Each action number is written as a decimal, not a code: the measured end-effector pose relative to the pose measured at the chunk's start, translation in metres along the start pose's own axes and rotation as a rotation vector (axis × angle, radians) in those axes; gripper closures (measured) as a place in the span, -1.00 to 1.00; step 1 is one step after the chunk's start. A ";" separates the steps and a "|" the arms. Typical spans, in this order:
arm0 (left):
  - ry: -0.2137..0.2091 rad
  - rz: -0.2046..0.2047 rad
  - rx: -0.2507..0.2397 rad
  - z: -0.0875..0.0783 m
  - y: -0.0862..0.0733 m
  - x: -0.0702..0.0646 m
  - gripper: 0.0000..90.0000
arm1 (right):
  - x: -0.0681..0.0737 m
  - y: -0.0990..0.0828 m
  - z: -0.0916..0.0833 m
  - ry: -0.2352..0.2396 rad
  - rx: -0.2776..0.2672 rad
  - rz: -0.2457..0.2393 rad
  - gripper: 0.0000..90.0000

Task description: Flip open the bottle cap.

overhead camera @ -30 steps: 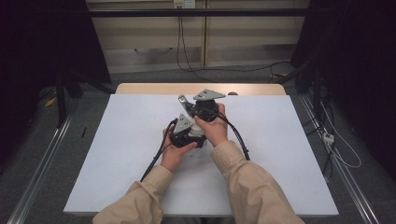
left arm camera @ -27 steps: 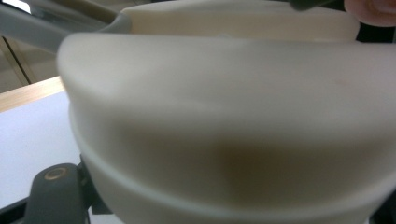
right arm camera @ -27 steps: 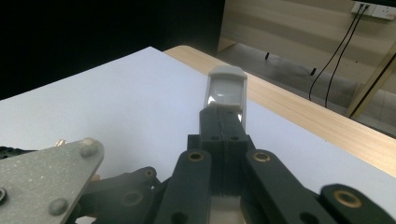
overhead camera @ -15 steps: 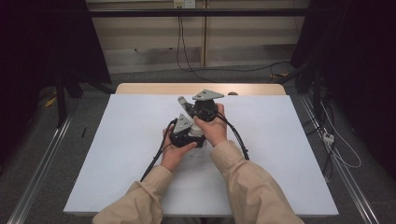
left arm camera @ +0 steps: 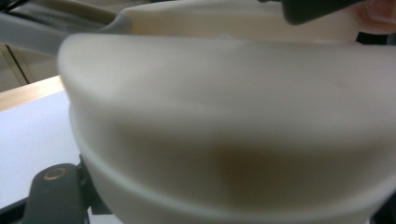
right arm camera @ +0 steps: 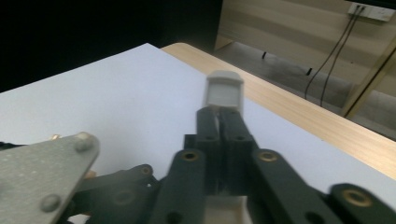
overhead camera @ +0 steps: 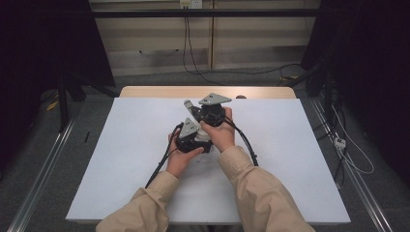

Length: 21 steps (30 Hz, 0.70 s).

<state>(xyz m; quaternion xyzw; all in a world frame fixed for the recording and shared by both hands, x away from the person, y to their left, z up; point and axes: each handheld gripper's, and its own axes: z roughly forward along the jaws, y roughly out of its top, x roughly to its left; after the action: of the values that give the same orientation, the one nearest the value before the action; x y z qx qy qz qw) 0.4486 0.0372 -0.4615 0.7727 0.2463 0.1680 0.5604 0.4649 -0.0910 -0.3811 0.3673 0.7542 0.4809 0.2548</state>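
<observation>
At the middle of the white rectangular worktop [overhead camera: 121, 159] the left gripper [overhead camera: 190, 137] has a blurred cream rounded body [left arm camera: 233, 116] close before it; its jaws have just been easing open, how far I cannot tell. Touching it, the right gripper [right arm camera: 225, 93] is all but closed on nothing, jaws just starting apart. This looks like a starting pose; next, the hands must separate.

The white table [overhead camera: 121, 169] is bare on its left side, its right side and along the far edge, so a hand can pass there freely. At the middle, the left gripper [overhead camera: 186, 133] and the right gripper [overhead camera: 193, 107] sit close together, and their black cables [overhead camera: 162, 162] trail toward the near edge.
</observation>
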 end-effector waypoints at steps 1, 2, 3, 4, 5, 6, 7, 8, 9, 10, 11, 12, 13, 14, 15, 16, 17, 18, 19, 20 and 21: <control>0.000 0.003 -0.001 0.000 0.000 -0.001 -0.63 | -0.001 0.000 0.000 0.003 -0.003 0.003 0.87; 0.000 0.006 0.000 0.000 0.000 -0.001 -0.66 | -0.001 0.000 -0.001 0.006 -0.006 -0.002 0.86; -0.001 0.006 -0.001 0.000 0.000 -0.001 -0.68 | 0.000 0.000 -0.001 0.005 -0.004 -0.005 0.85; -0.001 0.002 0.002 0.000 0.000 0.000 -0.69 | 0.000 0.000 -0.001 0.006 -0.006 -0.008 0.80; 0.001 0.001 0.003 -0.001 0.000 0.000 -0.71 | 0.000 0.000 -0.002 0.010 -0.006 -0.012 0.71; 0.001 -0.004 0.004 -0.001 0.000 0.001 -0.73 | 0.001 0.000 -0.002 0.015 -0.008 -0.013 0.64; 0.001 -0.005 0.008 -0.002 0.000 0.001 -0.73 | 0.001 0.000 -0.002 0.019 -0.003 -0.011 0.62; 0.002 -0.013 0.009 -0.003 0.001 0.001 -0.76 | 0.001 0.000 -0.003 0.028 0.000 -0.004 0.59; 0.004 -0.013 0.011 -0.004 0.001 0.002 -0.78 | 0.001 0.000 -0.003 0.034 0.004 -0.002 0.55; -0.010 -0.022 0.013 -0.005 0.002 0.002 -0.79 | 0.001 -0.001 -0.003 0.035 0.003 0.003 0.50; -0.012 -0.025 0.008 -0.005 0.003 0.002 -0.79 | 0.001 -0.002 -0.004 0.043 0.002 0.009 0.49; -0.010 -0.026 0.011 -0.006 0.003 0.002 -0.79 | 0.001 -0.002 -0.004 0.052 0.002 0.014 0.47; -0.015 -0.026 0.012 -0.007 0.003 0.002 -0.79 | 0.001 -0.002 -0.004 0.053 0.000 0.017 0.42; -0.020 -0.028 0.013 -0.008 0.003 0.003 -0.79 | 0.001 -0.002 -0.005 0.054 -0.003 0.021 0.36; -0.027 -0.037 0.014 -0.008 0.003 0.003 -0.79 | 0.002 -0.001 -0.006 0.056 -0.005 0.023 0.33; -0.031 -0.044 0.014 -0.009 0.002 0.002 -0.79 | 0.002 -0.001 -0.007 0.058 -0.003 0.026 0.29; -0.035 -0.043 0.014 -0.010 0.002 0.002 -0.79 | 0.003 0.000 -0.008 0.057 -0.002 0.024 0.28; -0.034 -0.041 0.014 -0.012 0.002 0.002 -0.79 | 0.003 0.000 -0.010 0.055 -0.005 0.020 0.28; -0.027 -0.040 0.019 -0.014 0.002 0.001 -0.80 | 0.003 0.000 -0.011 0.053 -0.003 0.016 0.26; -0.029 -0.045 0.011 -0.016 0.002 0.000 -0.80 | 0.003 0.000 -0.013 0.051 -0.003 0.013 0.21; -0.029 -0.042 0.015 -0.018 0.002 0.000 -0.81 | 0.002 0.000 -0.014 0.044 -0.008 0.013 0.16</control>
<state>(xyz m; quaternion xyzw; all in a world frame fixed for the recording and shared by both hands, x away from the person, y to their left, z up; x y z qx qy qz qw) 0.4391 0.0503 -0.4541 0.7738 0.2557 0.1429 0.5617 0.4531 -0.0966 -0.3751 0.3607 0.7553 0.4935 0.2364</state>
